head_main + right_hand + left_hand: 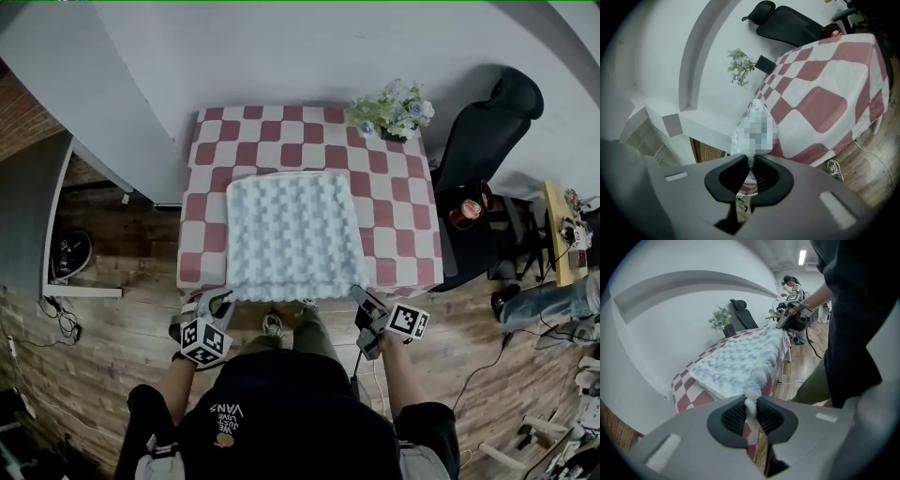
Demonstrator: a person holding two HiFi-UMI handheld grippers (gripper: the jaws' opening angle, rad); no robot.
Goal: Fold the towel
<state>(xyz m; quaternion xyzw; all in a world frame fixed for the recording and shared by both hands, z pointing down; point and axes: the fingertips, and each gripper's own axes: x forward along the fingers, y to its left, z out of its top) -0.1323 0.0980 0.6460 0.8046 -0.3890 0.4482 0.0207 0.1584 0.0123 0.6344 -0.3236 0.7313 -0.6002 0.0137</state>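
A desk in a red-and-white checked cloth stands on a wooden floor against a white wall. The pale towel lies flat on it. The left gripper pinches its near left corner and the right gripper its near right corner. Only the left gripper view shows a person far behind.

Pale bobbled towel flat on checkered tablecloth, near corners pinched.

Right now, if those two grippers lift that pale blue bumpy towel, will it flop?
Probably yes: the pale blue bumpy towel bunches into a thin tuft where the left gripper pinches it. Likely light, being fluffy. Its nubby pile should resist slipping from the right gripper.
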